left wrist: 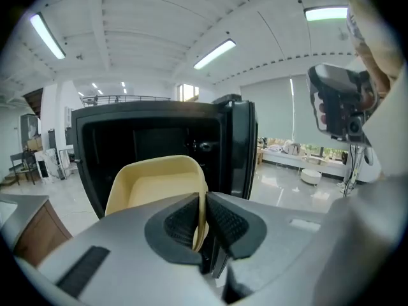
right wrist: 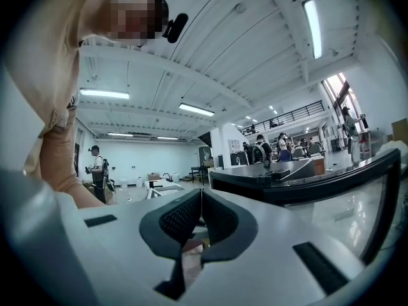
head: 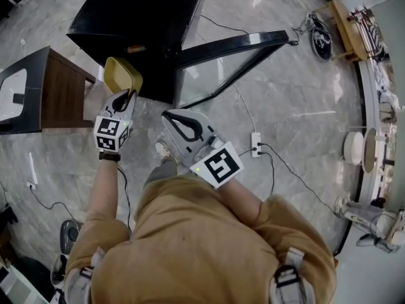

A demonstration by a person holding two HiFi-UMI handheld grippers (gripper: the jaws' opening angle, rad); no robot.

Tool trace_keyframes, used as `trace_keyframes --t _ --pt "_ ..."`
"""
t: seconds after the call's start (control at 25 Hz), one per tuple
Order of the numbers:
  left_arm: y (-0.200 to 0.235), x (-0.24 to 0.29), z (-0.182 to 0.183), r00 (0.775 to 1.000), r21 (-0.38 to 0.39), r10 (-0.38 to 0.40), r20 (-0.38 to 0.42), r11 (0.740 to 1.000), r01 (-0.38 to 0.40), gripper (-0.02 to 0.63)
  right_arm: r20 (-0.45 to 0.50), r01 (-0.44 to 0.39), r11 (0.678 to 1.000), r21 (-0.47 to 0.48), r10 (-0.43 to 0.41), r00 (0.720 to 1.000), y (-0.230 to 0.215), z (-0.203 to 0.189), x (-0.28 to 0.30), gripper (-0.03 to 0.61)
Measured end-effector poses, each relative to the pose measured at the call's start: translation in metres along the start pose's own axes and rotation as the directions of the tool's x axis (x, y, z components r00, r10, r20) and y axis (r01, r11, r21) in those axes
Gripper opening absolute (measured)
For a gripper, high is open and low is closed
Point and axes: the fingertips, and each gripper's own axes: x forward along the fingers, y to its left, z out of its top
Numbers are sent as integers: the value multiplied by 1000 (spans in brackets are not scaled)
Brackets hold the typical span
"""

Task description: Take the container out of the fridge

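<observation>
— What has the left gripper (head: 131, 94) (left wrist: 204, 213) got?

— Its jaws are pinched on the thin side wall of a pale yellow, rounded plastic container (head: 123, 75) (left wrist: 155, 183). The wall stands edge-on between the ribbed pads, and the rest of the tub spreads ahead of the tips and off to their left.

— And where is the tub against the fridge?

— Just outside the dark open front of the low black box-shaped fridge (head: 140, 10) (left wrist: 150, 127), near that front's left corner in the head view. The fridge's black-framed glass door (head: 235, 54) (left wrist: 243, 146) stands swung wide to the right.

— The right gripper (head: 168, 114) (right wrist: 201, 204)?

— Pressed together with nothing between the pads. It is held well right of the tub, in front of the open door, touching neither.
</observation>
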Motion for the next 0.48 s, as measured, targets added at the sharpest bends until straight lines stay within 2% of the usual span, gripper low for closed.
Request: trace_keyframes --t 0.28,0.48 --pt "-4 -33 40 990 -66 55 127 997 -47 26 5 -4 1000 15 4 1000 -5 -1 -4 3" --pt "-2 -52 54 983 -80 75 167 995 -62 26 22 -1 1000 18 1 1000 -10 6 -5 3"
